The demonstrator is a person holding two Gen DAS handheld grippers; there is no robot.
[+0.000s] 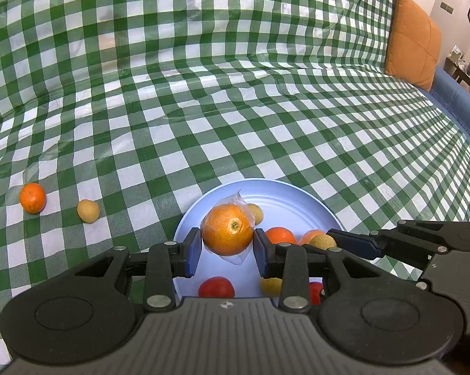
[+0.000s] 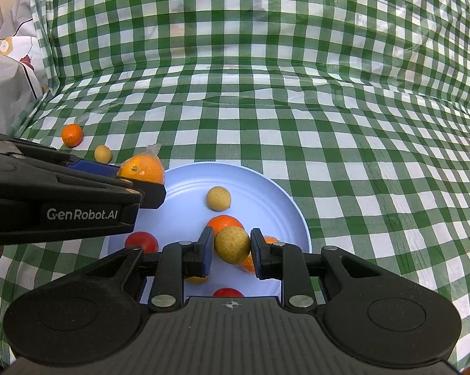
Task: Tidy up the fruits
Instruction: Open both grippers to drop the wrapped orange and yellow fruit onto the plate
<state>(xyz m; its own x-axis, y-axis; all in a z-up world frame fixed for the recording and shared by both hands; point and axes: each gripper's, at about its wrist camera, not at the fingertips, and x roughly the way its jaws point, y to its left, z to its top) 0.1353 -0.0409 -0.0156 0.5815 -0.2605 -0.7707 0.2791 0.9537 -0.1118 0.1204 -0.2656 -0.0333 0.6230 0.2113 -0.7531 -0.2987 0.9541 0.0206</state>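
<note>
A light blue plate (image 1: 284, 193) lies on the green checked cloth. My left gripper (image 1: 228, 245) is shut on a plastic-wrapped orange (image 1: 228, 234) and holds it above the plate's left part; the wrapped orange (image 2: 144, 167) also shows in the right wrist view. My right gripper (image 2: 231, 248) is shut on a small tan fruit (image 2: 232, 244) over the plate (image 2: 266, 184). On the plate lie another tan fruit (image 2: 218, 198), a tangerine (image 2: 225, 222), and red fruits (image 2: 141, 241). Off the plate at the left sit a tangerine (image 1: 32, 197) and a tan fruit (image 1: 88, 211).
The checked cloth (image 1: 203, 109) covers a sofa seat and its backrest. An orange cushion (image 1: 413, 40) leans at the far right, beside a blue sofa edge (image 1: 453, 100). A grey and white bundle of fabric (image 2: 7, 81) lies at the left of the right wrist view.
</note>
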